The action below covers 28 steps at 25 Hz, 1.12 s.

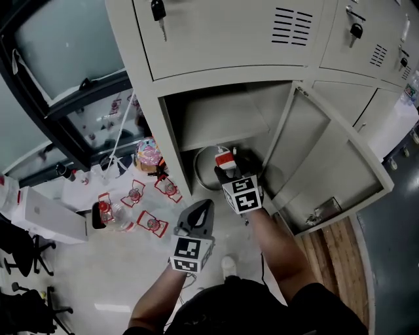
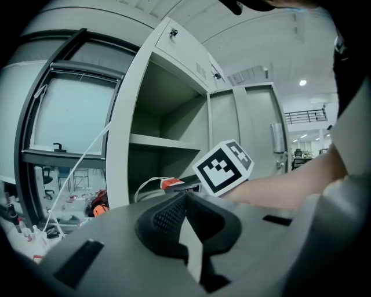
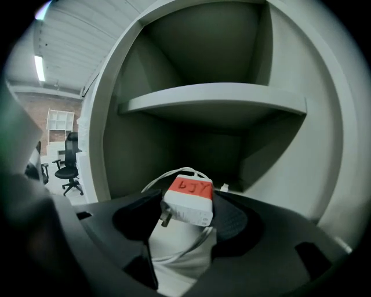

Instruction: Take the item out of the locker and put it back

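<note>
The item is a white power adapter (image 3: 188, 202) with a red label and a white cable. My right gripper (image 3: 185, 216) is shut on it, and the cable loops behind the jaws. In the head view the right gripper (image 1: 229, 167) holds the adapter (image 1: 224, 158) at the mouth of the open lower locker compartment (image 1: 216, 121), just below its shelf. The locker door (image 1: 327, 163) stands swung open to the right. My left gripper (image 1: 201, 211) hangs lower and left, outside the locker, shut and holding nothing. The left gripper view shows its pads (image 2: 168, 217) closed, with the adapter (image 2: 172, 184) beyond.
Bottles and red-framed holders (image 1: 134, 209) stand on the floor left of the locker, below a dark window frame (image 1: 72, 105). A white box (image 1: 46, 219) and office chairs (image 1: 23, 252) are at far left. Keys (image 1: 158, 10) hang in the upper locker doors.
</note>
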Each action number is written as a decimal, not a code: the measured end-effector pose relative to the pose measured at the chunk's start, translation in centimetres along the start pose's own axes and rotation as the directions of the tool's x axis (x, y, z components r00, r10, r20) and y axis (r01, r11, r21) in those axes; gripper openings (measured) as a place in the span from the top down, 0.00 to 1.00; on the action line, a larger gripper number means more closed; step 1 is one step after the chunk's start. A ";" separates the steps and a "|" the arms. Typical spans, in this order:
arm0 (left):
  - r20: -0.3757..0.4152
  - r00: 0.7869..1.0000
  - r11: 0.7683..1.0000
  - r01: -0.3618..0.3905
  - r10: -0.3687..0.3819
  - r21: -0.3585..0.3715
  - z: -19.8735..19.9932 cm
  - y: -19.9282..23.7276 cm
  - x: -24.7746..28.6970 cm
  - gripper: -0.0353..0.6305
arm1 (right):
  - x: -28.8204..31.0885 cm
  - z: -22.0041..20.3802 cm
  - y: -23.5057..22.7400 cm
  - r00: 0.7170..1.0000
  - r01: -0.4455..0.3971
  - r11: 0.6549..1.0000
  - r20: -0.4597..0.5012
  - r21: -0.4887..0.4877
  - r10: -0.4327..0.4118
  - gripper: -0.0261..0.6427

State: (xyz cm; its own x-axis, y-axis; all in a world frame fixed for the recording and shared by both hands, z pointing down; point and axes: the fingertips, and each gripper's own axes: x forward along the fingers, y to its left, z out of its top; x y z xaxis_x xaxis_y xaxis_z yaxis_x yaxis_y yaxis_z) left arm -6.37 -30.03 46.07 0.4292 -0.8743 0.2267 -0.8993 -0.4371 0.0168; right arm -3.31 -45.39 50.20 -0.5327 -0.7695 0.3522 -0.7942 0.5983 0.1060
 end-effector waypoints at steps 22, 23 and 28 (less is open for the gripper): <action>0.018 0.999 0.999 -0.039 0.039 -0.013 -0.2 1.7 1.6 0.94 | 4.8 -3.8 0.2 0.978 -0.038 0.998 -0.207 -0.046 0.027 0.56; 0.017 0.999 0.999 -0.039 0.039 -0.014 -0.2 1.7 1.6 0.94 | 4.9 -4.0 0.1 0.975 -0.038 0.998 -0.219 -0.049 0.026 0.56; 0.019 0.999 0.999 -0.034 0.034 -0.020 -0.3 1.7 1.7 0.94 | 5.4 -4.9 -0.1 0.964 -0.028 0.997 -0.266 -0.068 0.009 0.56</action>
State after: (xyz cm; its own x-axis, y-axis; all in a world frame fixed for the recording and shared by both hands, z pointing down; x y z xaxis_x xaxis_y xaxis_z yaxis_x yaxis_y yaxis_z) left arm -7.23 -32.16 46.79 0.3998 -0.8925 0.2089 -0.9147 -0.4031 0.0282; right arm -4.68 -48.52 56.65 -0.4431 -0.6766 0.5881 -0.7572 0.6337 0.1586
